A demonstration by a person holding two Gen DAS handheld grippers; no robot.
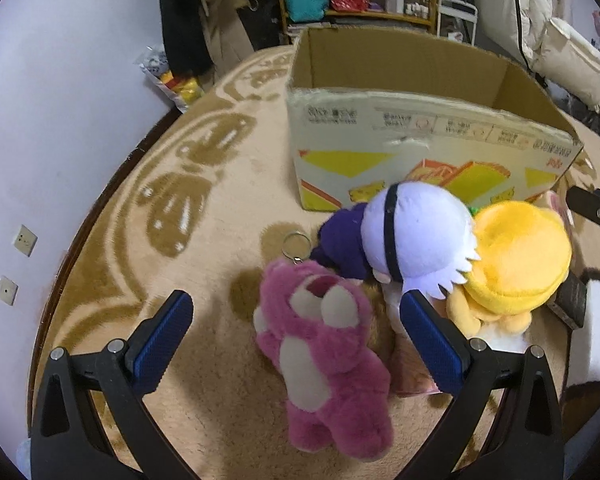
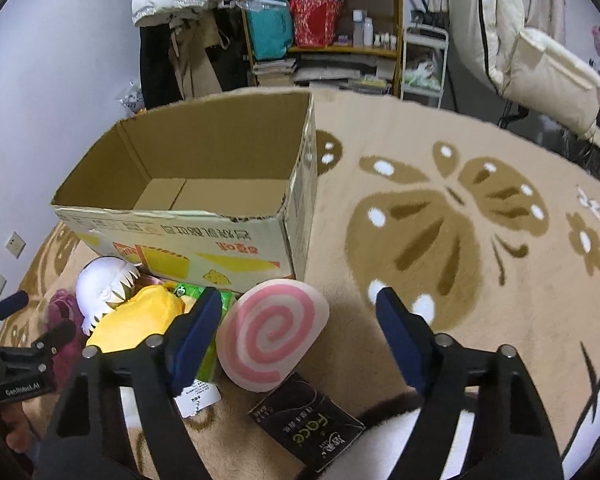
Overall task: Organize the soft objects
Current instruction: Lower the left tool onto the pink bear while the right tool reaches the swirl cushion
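Observation:
A pink plush bear lies on the rug between the fingers of my left gripper, which is open and not pressing it. Behind the bear sit a white-haired doll in purple and a yellow plush. My right gripper is open over a round pink-and-white swirl cushion, which lies nearer its left finger and is not squeezed. An open cardboard box, empty inside, stands just behind the toys. The same box rises beyond the doll in the left wrist view.
A black packet lies in front of the swirl cushion, and a green packet lies beside the yellow plush. A key ring rests by the bear's head. Shelves, hanging coats and a wall stand behind the box. Beige patterned rug spreads to the right.

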